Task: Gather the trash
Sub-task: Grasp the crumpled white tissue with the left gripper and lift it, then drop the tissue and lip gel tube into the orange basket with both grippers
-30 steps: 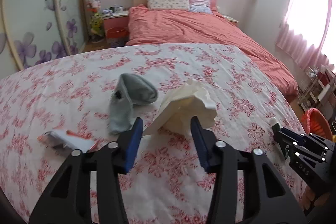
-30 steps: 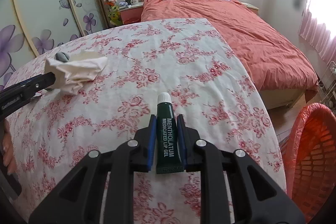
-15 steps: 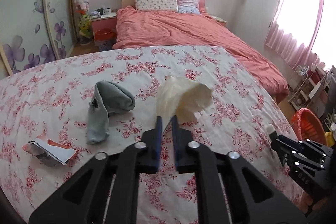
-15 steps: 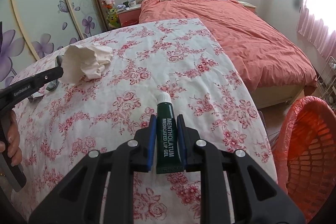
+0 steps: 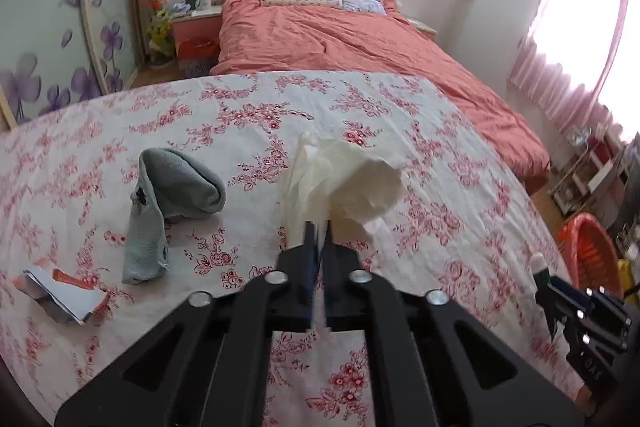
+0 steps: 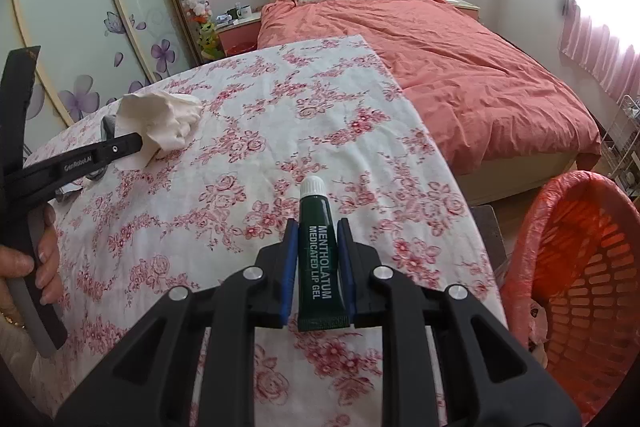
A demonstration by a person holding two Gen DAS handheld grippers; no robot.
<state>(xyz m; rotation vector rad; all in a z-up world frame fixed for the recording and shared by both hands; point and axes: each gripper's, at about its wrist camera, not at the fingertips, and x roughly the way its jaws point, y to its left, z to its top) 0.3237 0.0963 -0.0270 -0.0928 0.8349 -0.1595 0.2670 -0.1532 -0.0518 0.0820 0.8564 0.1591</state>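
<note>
My left gripper (image 5: 318, 227) is shut on a crumpled white tissue (image 5: 348, 183) and holds it above the floral tablecloth (image 5: 248, 115). The tissue (image 6: 160, 119) and left gripper (image 6: 138, 145) also show in the right wrist view. My right gripper (image 6: 317, 227) is shut on a dark green lip gel tube (image 6: 318, 263), white cap forward, above the table's right part. It shows at the right edge of the left wrist view (image 5: 538, 277). A torn paper wrapper (image 5: 60, 291) lies at the table's left. An orange basket (image 6: 580, 279) stands on the floor right of the table.
A grey sock (image 5: 168, 203) lies on the tablecloth left of the tissue. Behind the table is a bed with a coral quilt (image 5: 360, 43). A nightstand (image 5: 196, 27) and sliding wardrobe doors (image 6: 100, 27) are at the left. A wire rack (image 6: 624, 143) stands at the right.
My left gripper has shut on the tissue and lifted it off the tablecloth. My right gripper still holds the tube and has shifted slightly toward the basket.
</note>
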